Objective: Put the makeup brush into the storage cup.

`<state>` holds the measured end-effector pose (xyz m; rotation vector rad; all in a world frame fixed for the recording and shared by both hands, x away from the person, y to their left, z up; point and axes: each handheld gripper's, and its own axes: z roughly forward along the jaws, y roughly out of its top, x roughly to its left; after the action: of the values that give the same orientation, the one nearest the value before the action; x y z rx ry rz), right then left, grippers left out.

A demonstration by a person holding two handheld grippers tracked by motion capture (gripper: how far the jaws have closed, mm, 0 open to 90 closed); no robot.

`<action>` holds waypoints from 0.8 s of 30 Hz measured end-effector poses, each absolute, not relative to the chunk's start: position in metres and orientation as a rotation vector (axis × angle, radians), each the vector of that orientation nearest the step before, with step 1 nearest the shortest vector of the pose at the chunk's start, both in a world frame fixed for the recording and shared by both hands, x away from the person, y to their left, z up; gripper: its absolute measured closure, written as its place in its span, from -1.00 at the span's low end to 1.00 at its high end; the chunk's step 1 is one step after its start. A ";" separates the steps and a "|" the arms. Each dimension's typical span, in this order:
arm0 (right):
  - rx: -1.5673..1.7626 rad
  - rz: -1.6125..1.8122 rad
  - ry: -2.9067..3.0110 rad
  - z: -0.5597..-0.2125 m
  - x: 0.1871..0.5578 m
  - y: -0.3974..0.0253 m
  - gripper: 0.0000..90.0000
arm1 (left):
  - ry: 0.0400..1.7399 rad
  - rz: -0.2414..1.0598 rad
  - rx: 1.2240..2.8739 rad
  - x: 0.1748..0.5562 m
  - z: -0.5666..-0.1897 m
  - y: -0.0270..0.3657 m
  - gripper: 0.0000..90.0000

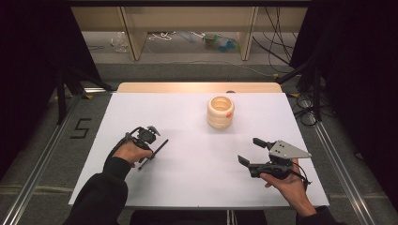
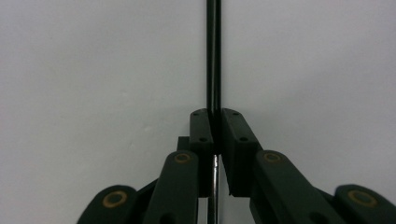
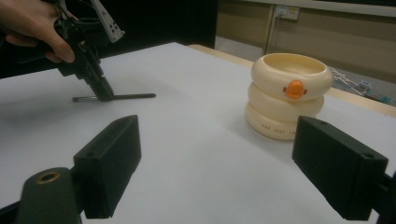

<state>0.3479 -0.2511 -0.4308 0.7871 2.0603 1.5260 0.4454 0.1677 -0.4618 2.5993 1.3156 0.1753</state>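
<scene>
Closest in, the right gripper (image 3: 215,172) sits near the table's front right corner with its jaws spread wide, nothing between them, aimed across the white table (image 1: 187,178) at the duck-faced pen holder (image 3: 288,95). Over toward the front left edge, the left gripper (image 2: 214,133) is clenched on a thin black pen (image 2: 213,56) — the pen lies flat on the table surface, pinched partway along its length, the long end running out ahead of the jaws.

The job in hand looks like lifting that pen and dropping it into the holder (image 1: 220,112), which stands upright toward the far edge, a little right of centre, well apart from both grippers. To do it well, I'd say: keep the squeeze firm, raise the pen clear of the table before swinging it, tip it upright, and come down over the open mouth — not against the stacked rings, which could nudge the holder.

The path between looks bare. Beyond the far edge are a shelf frame and cables on the floor, none of it in the way.
</scene>
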 end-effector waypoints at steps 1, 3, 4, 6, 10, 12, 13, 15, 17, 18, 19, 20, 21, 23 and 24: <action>0.787 1.525 2.059 -0.431 0.348 -0.251 -0.63 | 1.325 0.173 2.597 0.445 -0.462 0.167 0.85; 0.787 1.527 2.057 -0.431 0.348 -0.251 -0.63 | 1.333 0.166 2.595 0.444 -0.462 0.166 0.86; 0.787 1.527 2.057 -0.431 0.348 -0.251 -0.63 | 1.333 0.166 2.594 0.444 -0.462 0.166 0.86; 0.787 1.526 2.058 -0.431 0.348 -0.251 -0.62 | 1.327 0.167 2.598 0.444 -0.462 0.166 0.86; 0.781 1.526 2.061 -0.430 0.348 -0.251 -0.62 | 1.316 0.177 2.597 0.444 -0.462 0.165 0.86; 0.778 1.526 2.062 -0.430 0.348 -0.251 -0.62 | 1.312 0.174 2.601 0.444 -0.462 0.165 0.86; 0.774 1.525 2.060 -0.430 0.348 -0.250 -0.62 | 1.303 0.164 2.606 0.445 -0.462 0.167 0.86; 0.778 1.526 2.062 -0.431 0.348 -0.250 -0.62 | 1.271 0.163 2.630 0.446 -0.461 0.169 0.86; 0.777 1.523 2.071 -0.430 0.348 -0.251 -0.62 | 1.252 0.189 2.631 0.447 -0.461 0.170 0.86; 0.778 1.524 2.071 -0.430 0.348 -0.251 -0.62 | 1.254 0.181 2.623 0.447 -0.460 0.171 0.86; 0.775 1.521 2.073 -0.430 0.348 -0.251 -0.62 | 1.263 0.173 2.625 0.446 -0.459 0.171 0.86; 0.779 1.498 2.089 -0.429 0.347 -0.252 -0.62 | 1.239 0.183 2.630 0.447 -0.457 0.173 0.86; 0.778 1.499 2.091 -0.429 0.346 -0.251 -0.62 | 1.233 0.184 2.623 0.446 -0.455 0.173 0.86; 0.774 1.497 2.093 -0.429 0.347 -0.251 -0.62 | 1.225 0.185 2.610 0.446 -0.452 0.173 0.86; 0.774 1.497 2.093 -0.429 0.347 -0.251 -0.62 | 1.225 0.185 2.610 0.446 -0.452 0.173 0.86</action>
<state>0.3465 -0.2511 -0.4287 0.7744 2.0927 1.4973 0.4458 0.1727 -0.4524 2.6097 1.2246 0.1845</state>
